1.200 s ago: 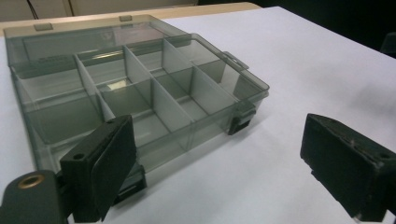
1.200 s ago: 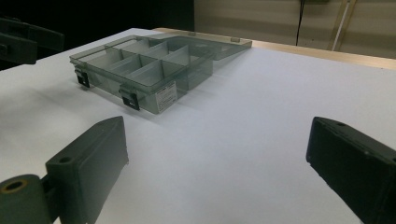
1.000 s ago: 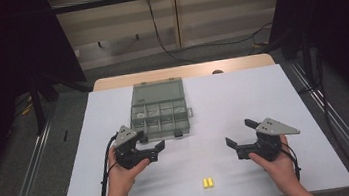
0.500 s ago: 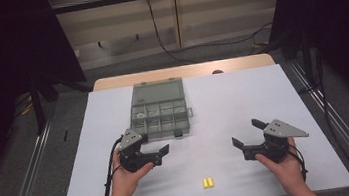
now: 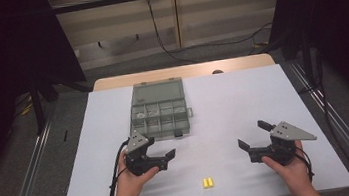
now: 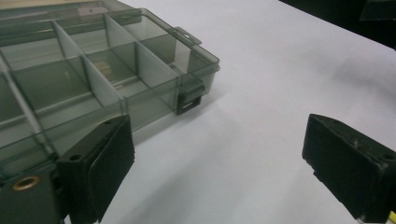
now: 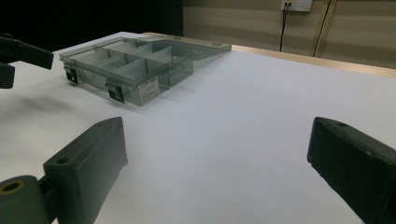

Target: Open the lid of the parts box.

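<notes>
A clear, smoke-tinted plastic compartment box (image 5: 159, 111) lies flat toward the far edge of the white counter (image 5: 243, 99), a little left of centre, its lid folded open behind it and two dark latches (image 6: 189, 100) hanging on the near wall. The left hand-held gripper (image 5: 162, 160) hovers just off the box's near-left corner with its jaws spread wide and nothing between them; in the left gripper view one black jaw stands close against the box's near wall. The right hand-held gripper (image 5: 253, 136) hangs well apart toward the near-right corner of the counter, likewise released and empty. Two small yellow pieces (image 5: 208, 182) lie side by side near the counter's near edge, between the two hands. The box looks light and stiff, thin-walled hard plastic that would likely slide on the smooth sheet if nudged and could crack or flex if pinched hard across a divider. The soundest hold appears to be on the near wall beside a latch, or across a corner where the walls meet, with the second gripper steadying the opposite side. The yellow pieces seem tiny and light, calling for a low, careful pinch from the sides.
</notes>
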Available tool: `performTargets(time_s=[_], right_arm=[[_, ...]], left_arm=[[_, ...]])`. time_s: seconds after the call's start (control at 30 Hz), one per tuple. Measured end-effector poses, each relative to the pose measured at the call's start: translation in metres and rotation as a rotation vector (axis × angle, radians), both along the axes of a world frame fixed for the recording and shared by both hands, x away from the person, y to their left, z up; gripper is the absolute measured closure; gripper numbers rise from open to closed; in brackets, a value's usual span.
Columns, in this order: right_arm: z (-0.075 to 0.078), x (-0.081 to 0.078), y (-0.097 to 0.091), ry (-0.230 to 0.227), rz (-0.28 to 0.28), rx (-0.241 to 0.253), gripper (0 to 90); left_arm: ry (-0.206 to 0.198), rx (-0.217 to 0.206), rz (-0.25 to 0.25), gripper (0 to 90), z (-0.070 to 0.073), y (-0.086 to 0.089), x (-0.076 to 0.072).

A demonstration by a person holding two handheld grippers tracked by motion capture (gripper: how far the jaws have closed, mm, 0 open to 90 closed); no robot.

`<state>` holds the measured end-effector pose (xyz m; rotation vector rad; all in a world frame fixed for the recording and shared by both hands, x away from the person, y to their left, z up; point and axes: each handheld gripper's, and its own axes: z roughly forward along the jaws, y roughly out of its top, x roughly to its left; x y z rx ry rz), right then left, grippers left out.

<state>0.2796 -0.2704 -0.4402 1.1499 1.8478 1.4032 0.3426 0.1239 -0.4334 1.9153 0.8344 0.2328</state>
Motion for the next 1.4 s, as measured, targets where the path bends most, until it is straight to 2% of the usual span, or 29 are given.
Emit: performTargets(time_s=[0.07,0.3,0.47,0.77,1.07,1.17,1.27,1.4], right_arm=[[-0.001,-0.001,-0.001,-0.003,0.001,-0.004,4.3],[0.000,-0.003,-0.001,-0.013,0.005,-0.006,4.3],[-0.001,-0.006,-0.003,-0.018,0.001,-0.006,4.2],[0.000,-0.009,-0.009,-0.019,-0.003,0.008,4.1],[-0.002,-0.008,-0.008,-0.019,0.008,-0.004,4.1],[-0.002,-0.009,-0.009,-0.020,0.008,0.000,4.1],[-0.001,-0.009,-0.011,-0.027,0.005,0.006,4.1],[-0.001,-0.009,-0.013,-0.029,-0.010,0.020,4.1]], left_arm=[[-0.001,0.008,-0.007,8.9,0.000,-0.002,-0.002],[0.009,-0.008,-0.023,8.0,-0.001,-0.006,-0.004],[-0.002,-0.007,-0.044,7.8,0.000,-0.009,-0.006],[0.014,0.001,-0.071,6.6,-0.003,-0.016,-0.012],[0.026,-0.007,-0.115,4.9,-0.004,-0.024,-0.017],[0.028,-0.004,-0.138,4.1,-0.005,-0.027,-0.019],[0.032,0.003,-0.135,4.0,-0.006,-0.029,-0.020],[0.033,-0.009,-0.146,4.0,-0.006,-0.031,-0.021]])
